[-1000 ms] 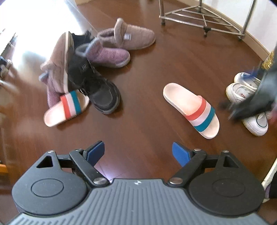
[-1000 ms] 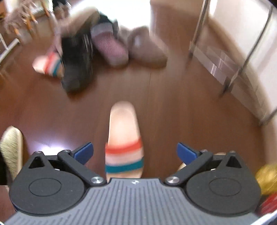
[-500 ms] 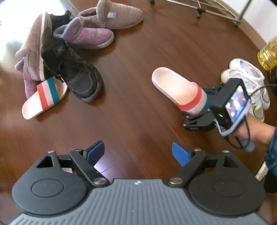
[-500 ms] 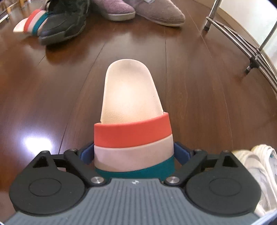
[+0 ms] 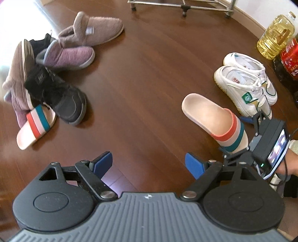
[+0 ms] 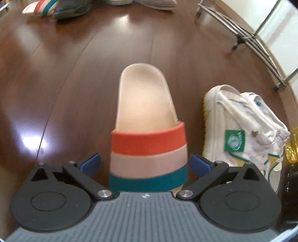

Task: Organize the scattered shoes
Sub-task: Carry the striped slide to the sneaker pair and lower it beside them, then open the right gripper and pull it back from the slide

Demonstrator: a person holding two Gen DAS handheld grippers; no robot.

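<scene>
A pink slide with red, pink and teal straps (image 6: pixel 147 111) lies next to the pair of white sneakers (image 6: pixel 242 126); it also shows in the left wrist view (image 5: pixel 210 119). My right gripper (image 6: pixel 146 163) straddles its strap end, with a small gap between the blue pads and the strap on both sides. Its twin slide (image 5: pixel 35 126) lies at the left in a pile with a black sneaker (image 5: pixel 61 98) and purple fleece slippers (image 5: pixel 69 55). My left gripper (image 5: pixel 149 163) is open and empty above bare floor.
White sneakers (image 5: pixel 245 83) stand side by side at the right. Oil bottles (image 5: pixel 275 35) stand behind them. A metal rack (image 5: pixel 182 5) stands at the far wall. The floor is dark wood.
The slide has moved right, beside the white sneakers. The right gripper's pads, tight on the strap before, now stand slightly apart from it. The left gripper has swung its view right.
</scene>
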